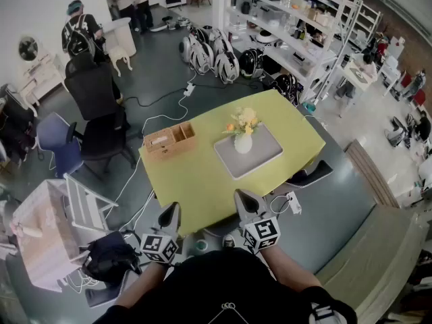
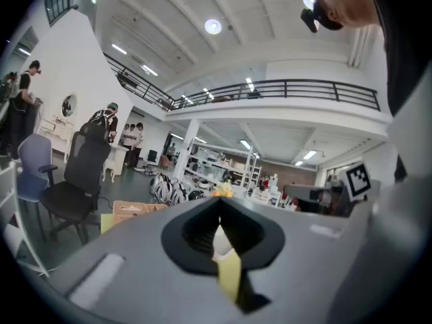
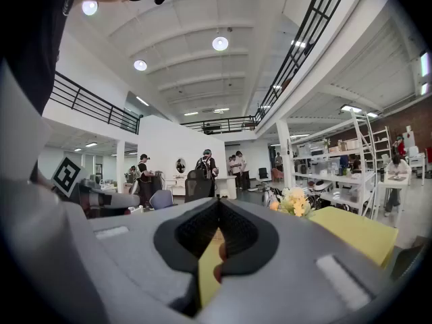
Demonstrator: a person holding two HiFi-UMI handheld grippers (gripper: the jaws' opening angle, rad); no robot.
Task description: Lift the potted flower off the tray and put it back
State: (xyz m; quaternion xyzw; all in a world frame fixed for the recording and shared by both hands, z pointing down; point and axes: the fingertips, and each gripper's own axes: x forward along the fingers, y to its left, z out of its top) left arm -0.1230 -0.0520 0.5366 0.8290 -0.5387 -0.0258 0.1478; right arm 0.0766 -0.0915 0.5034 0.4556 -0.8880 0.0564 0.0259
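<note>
- a light wooden box [image 1: 170, 140], rectangular and split into compartments, sits on the left part of the matte yellow-green rectangular surface [image 1: 196, 187].
- the left gripper [image 1: 173, 211], smooth grey plastic with black textured pads, hovers off the near edge of the surface; its jaws are pressed together with nothing between them.
- the potted flower [image 1: 244, 133], a rounded white pot with yellow and orange blooms, stands upright in the middle of a flat grey tray with rounded corners [image 1: 263, 159], on the right half of the surface.
- the right gripper [image 1: 243, 200], of the same grey build, is over the near edge, well apart from the tray, its jaws closed and empty.
</note>
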